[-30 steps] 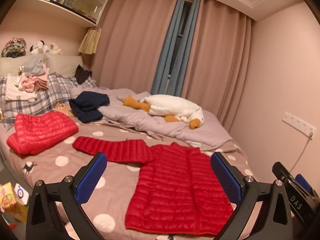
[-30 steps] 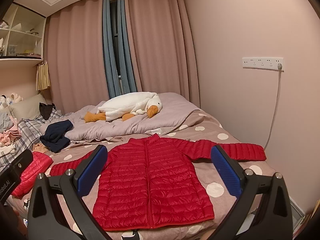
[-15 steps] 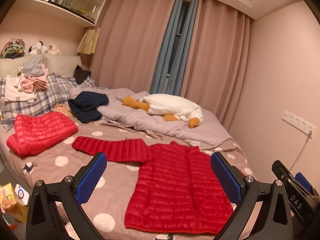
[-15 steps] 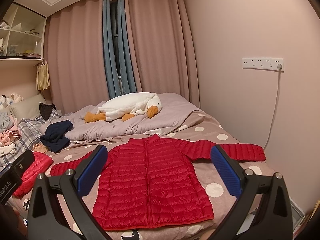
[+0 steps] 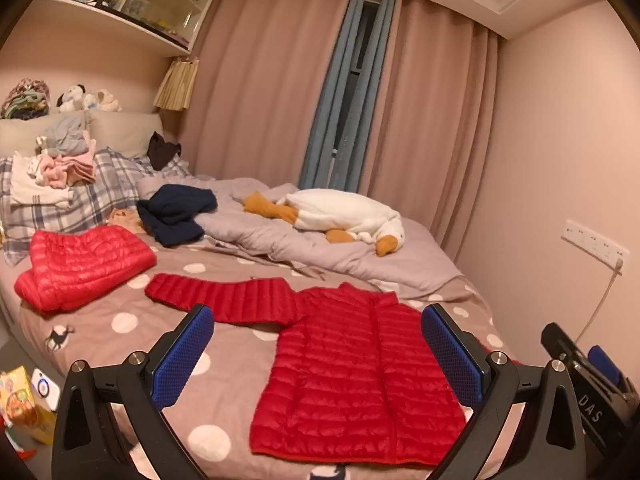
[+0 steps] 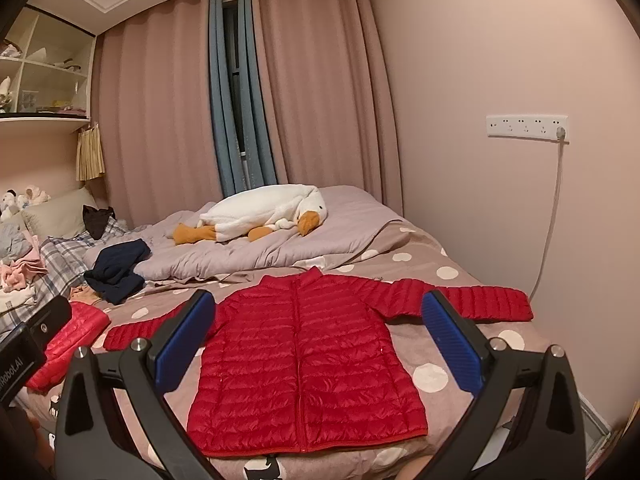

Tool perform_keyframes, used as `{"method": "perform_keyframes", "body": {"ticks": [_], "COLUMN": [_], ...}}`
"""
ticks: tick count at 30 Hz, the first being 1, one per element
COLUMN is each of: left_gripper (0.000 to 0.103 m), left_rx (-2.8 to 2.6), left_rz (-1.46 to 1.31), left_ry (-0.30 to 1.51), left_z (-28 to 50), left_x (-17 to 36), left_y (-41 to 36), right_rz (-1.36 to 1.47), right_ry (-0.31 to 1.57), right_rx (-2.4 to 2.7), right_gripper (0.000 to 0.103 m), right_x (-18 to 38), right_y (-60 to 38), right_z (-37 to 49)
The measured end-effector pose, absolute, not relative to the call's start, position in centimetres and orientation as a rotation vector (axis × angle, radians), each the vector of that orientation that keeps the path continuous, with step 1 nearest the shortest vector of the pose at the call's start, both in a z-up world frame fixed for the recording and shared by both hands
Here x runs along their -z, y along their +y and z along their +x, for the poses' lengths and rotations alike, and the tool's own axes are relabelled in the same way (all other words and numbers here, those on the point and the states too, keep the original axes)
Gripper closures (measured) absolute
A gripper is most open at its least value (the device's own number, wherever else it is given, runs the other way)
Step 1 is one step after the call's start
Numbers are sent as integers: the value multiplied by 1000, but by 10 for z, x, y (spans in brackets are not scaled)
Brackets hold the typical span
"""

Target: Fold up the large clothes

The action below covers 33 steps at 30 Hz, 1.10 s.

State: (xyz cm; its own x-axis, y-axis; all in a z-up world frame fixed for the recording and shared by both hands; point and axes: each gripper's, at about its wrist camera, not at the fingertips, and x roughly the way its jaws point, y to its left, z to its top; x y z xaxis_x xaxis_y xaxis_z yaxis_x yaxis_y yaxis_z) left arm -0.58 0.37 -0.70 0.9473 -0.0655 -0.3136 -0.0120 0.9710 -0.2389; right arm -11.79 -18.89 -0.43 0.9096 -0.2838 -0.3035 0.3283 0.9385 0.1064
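Beyond both wide-open grippers, left (image 5: 316, 350) and right (image 6: 318, 338), a goose (image 6: 264, 216) and duvet (image 6: 256, 252) lie behind the flat, zipped red jacket (image 6: 304, 364), sleeves spread

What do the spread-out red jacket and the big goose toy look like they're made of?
Red jacket: probably thin, slightly shiny synthetic shell, padded; narrow quilted horizontal ribs suggest a light puffer. Goose toy: soft matte plush, fuzzy white body, orange beak and feet.
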Motion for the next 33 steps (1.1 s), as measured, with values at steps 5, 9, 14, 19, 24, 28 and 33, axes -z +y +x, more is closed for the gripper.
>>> {"method": "perform_keyframes", "body": {"ticks": [5, 9, 14, 19, 24, 28, 33], "left_gripper": [1, 1, 1, 1, 1, 1, 1], "left_rx": [40, 34, -7, -108, -245, -317, -318], "left_rz": [-241, -248, -267, -293, -357, -343, -595], "left_ry": [332, 348, 365, 362, 362, 505, 603], "left_z": [-2, 12, 53, 116, 199, 262, 299], "left_x": [8, 12, 21, 38, 85, 137, 212], "left_y": [4, 4, 17, 54, 124, 173, 239], "right_rz": [163, 172, 192, 263, 290, 479, 809], "right_ry": [302, 304, 295, 333, 458, 533, 535], "right_rx": [313, 310, 300, 344, 587, 751, 811], "right_gripper": [0, 0, 0, 0, 0, 1, 2], "right_x": [7, 11, 18, 32, 73, 128, 196], "right_y": [-191, -196, -218, -290, -399, -485, -561], "right_z": [-117, -108, -86, -32, 21, 21, -10]}}
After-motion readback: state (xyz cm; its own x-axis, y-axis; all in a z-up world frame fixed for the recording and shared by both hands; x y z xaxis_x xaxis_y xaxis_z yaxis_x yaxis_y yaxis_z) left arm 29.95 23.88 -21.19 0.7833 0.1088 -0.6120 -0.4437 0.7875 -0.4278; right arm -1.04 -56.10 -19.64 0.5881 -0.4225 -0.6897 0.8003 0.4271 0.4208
